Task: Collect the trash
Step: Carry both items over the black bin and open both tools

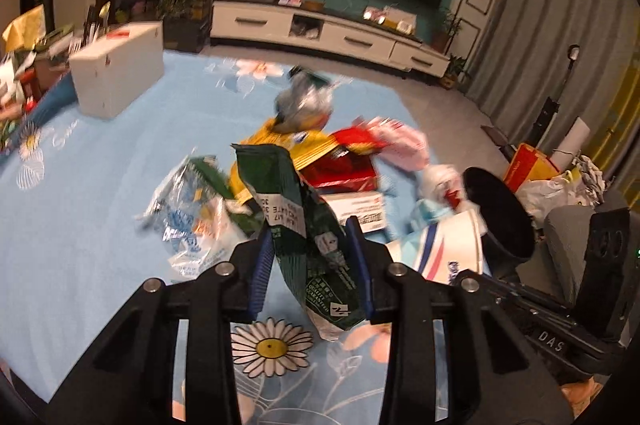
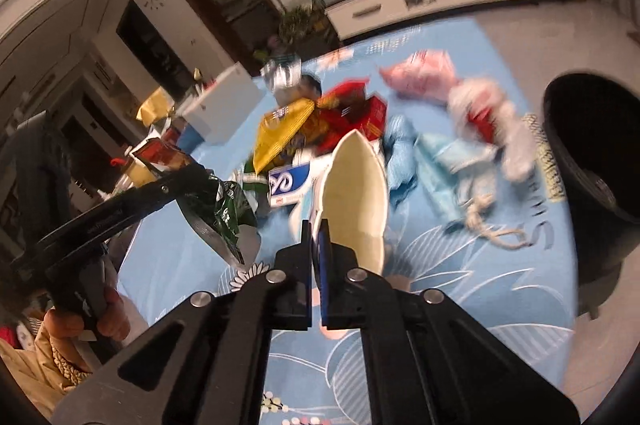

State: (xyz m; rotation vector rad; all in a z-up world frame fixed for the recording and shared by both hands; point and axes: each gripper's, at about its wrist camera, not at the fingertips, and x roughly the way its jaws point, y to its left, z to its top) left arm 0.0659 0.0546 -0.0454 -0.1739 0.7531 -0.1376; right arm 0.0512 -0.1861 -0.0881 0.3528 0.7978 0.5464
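My left gripper point(image 1: 310, 265) is shut on a dark green snack bag point(image 1: 308, 225) and holds it above the blue flowered tablecloth point(image 1: 100, 185). The same bag shows in the right wrist view point(image 2: 228, 221), hanging from the left gripper point(image 2: 192, 185). My right gripper point(image 2: 317, 249) is shut on the rim of a squashed white paper cup point(image 2: 354, 193); the cup also shows in the left wrist view point(image 1: 440, 249). More trash lies behind: a yellow bag point(image 1: 288, 145), a red packet point(image 1: 344, 165), a pink wrapper point(image 2: 420, 77) and a clear printed bag point(image 1: 188, 217).
A black waste bin point(image 2: 592, 161) stands at the table's right edge, also in the left wrist view point(image 1: 500, 217). A white box point(image 1: 116, 73) sits at the far left of the table. Clutter lies past the left edge. A TV cabinet point(image 1: 328, 33) stands behind.
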